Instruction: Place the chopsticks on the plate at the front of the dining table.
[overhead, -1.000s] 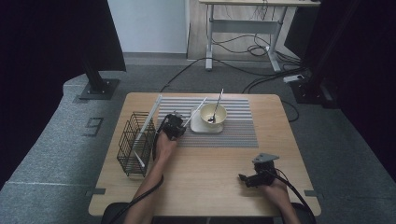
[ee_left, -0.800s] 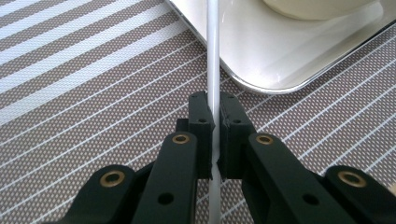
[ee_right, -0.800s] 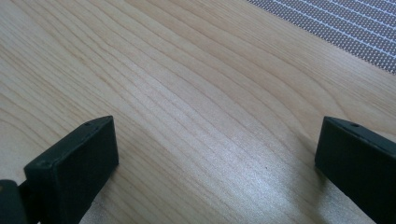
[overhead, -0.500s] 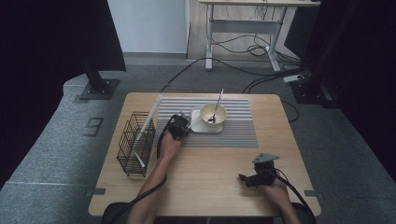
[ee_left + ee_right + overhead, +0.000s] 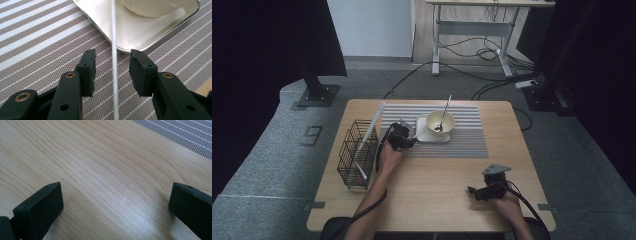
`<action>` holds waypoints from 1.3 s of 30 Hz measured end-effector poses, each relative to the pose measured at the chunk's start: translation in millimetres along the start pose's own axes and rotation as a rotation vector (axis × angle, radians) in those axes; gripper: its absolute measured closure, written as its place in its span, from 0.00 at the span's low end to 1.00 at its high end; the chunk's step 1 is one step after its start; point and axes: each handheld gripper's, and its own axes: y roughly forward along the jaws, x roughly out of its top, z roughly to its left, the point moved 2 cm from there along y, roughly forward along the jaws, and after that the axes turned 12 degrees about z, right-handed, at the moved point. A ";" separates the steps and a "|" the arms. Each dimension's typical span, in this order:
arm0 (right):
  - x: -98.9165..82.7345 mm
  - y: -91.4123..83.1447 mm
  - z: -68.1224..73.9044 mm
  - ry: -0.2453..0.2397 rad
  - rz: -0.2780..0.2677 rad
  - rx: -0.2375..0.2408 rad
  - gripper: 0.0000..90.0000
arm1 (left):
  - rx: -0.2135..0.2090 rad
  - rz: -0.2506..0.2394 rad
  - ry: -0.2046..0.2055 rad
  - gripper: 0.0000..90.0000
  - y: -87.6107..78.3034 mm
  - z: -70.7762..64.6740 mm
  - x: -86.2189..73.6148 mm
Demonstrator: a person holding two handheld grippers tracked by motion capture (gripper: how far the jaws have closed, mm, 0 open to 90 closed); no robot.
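A thin white stick (image 5: 114,75) lies on the striped mat (image 5: 37,50), its far end resting on the square white plate (image 5: 105,22) that holds a cream bowl (image 5: 155,6). My left gripper (image 5: 113,53) straddles the stick. Its jaws have just been opening, and both pads stand apart from the stick. In the high view the left gripper (image 5: 401,136) sits at the plate's (image 5: 424,135) left edge, beside the bowl (image 5: 434,120) with a spoon (image 5: 444,111) in it. My right gripper (image 5: 472,191) rests near the table's front right, open wide over bare wood (image 5: 117,186).
A black wire basket (image 5: 357,152) stands at the table's left, with a long white strip (image 5: 373,124) leaning along its right side and another white piece (image 5: 360,170) inside. The striped mat (image 5: 467,137) covers the far middle. Cables trail from both grippers toward the front edge.
The left gripper has edged slightly right toward the plate. The right hand and its gripper have kept still.
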 end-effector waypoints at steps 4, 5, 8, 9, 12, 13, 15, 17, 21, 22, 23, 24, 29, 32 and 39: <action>0.0 0.0 0.0 -0.001 0.000 0.000 0.00 | -0.017 -0.001 -0.006 0.63 -1.3 1.3 -8.5; 0.0 0.0 0.0 0.000 0.000 0.000 0.00 | -0.016 0.006 -0.001 0.63 -1.0 1.6 -10.2; 0.0 0.0 0.0 -0.001 0.000 0.000 0.00 | -0.018 0.023 0.000 0.69 2.0 0.7 -15.8; 0.0 0.0 0.0 -0.001 0.000 0.000 0.00 | -0.016 0.028 0.002 0.72 3.0 0.0 -17.3; 0.0 0.0 -0.1 -0.001 0.000 0.000 0.00 | -0.015 0.046 0.019 0.83 5.5 -4.1 -19.7; 0.0 0.0 -0.1 -0.001 0.000 0.000 0.00 | -0.012 0.049 0.028 0.86 6.0 -5.9 -19.6; 0.0 0.0 -0.1 -0.001 -0.001 0.000 0.00 | -0.010 0.051 0.041 0.89 6.6 -9.2 -19.0; 0.0 0.0 -0.1 -0.002 0.000 0.000 0.00 | -0.014 0.050 0.049 0.90 7.1 -13.0 -17.8; 0.0 0.0 0.0 -0.001 0.000 0.000 0.00 | -0.020 0.048 0.063 0.90 8.3 -19.2 -16.0; 0.0 0.0 0.0 0.000 0.000 0.000 0.00 | -0.023 0.046 0.062 0.89 8.6 -20.1 -15.8; 0.0 0.0 -0.1 -0.001 0.000 0.000 0.00 | -0.027 0.045 0.063 0.89 8.9 -21.4 -15.6; 0.0 0.0 -0.1 -0.001 0.000 0.000 0.00 | -0.031 0.042 0.063 0.88 9.4 -22.4 -15.4; 0.0 0.0 -0.1 -0.001 0.000 0.000 0.00 | -0.044 0.037 0.073 0.85 11.5 -29.1 -13.1; 0.0 0.0 -0.1 -0.001 0.000 0.000 0.00 | -0.053 0.036 0.080 0.83 13.1 -34.8 -11.4; 0.0 0.0 -0.1 -0.001 0.000 0.000 0.00 | -0.061 0.038 0.093 0.78 16.6 -45.6 -6.2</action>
